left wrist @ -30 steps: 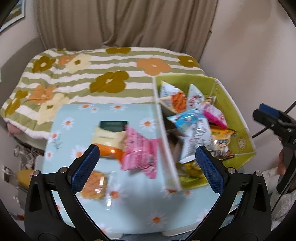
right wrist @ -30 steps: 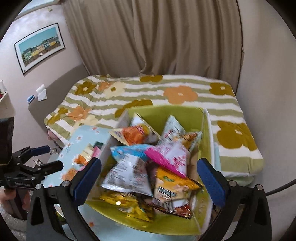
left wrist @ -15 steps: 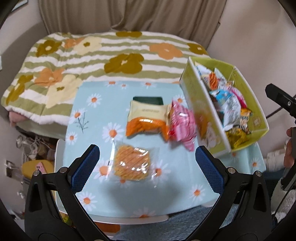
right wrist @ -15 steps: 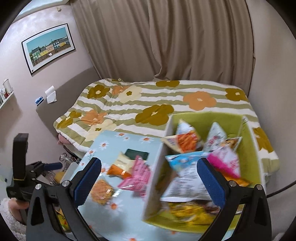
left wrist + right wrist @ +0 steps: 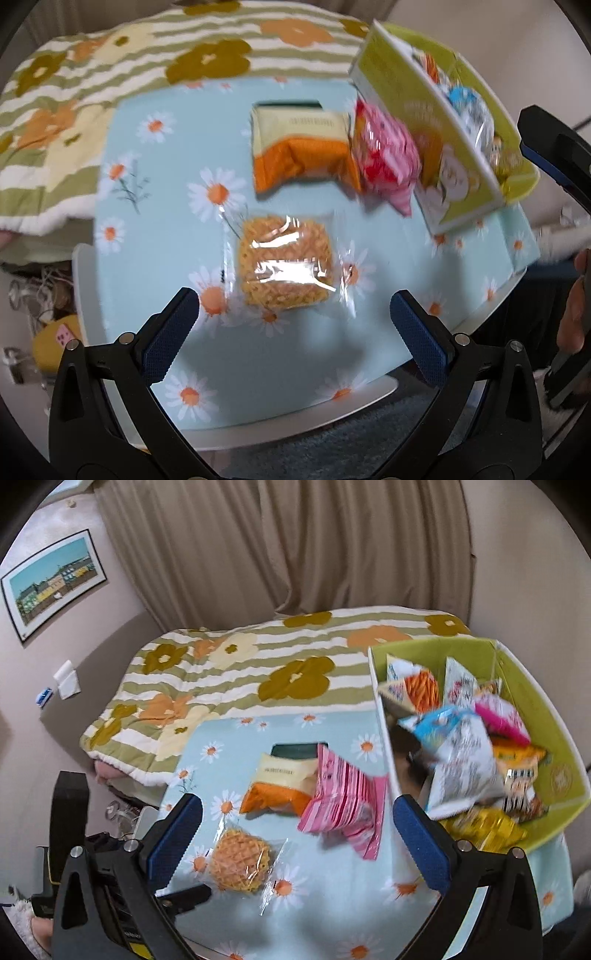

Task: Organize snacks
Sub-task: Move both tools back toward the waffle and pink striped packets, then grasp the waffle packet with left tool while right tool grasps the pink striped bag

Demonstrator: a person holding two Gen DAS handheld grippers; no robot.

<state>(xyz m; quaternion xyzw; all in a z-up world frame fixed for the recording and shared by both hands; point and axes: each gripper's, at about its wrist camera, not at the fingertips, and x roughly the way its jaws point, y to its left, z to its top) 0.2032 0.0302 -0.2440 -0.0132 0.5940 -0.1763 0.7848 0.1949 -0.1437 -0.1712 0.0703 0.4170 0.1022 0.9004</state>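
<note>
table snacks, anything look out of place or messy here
Three snacks lie loose on the table, outside the green box: a clear-wrapped waffle, an orange and cream bag and a pink striped packet overlapping that bag beside the box wall. The box itself is heaped untidily with packets. Nothing looks spilled or torn.

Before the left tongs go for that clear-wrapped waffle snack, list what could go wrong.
1. The waffle snack lies flat in slick, crinkly film; the open left tongs may pinch only wrapper and slip.
2. The pink packet leans against the green box wall and overlaps the orange-and-cream packet; a nudge could slide both.
3. The box is heaped; its yellow packet near the front corner might spill when more is added.
</note>
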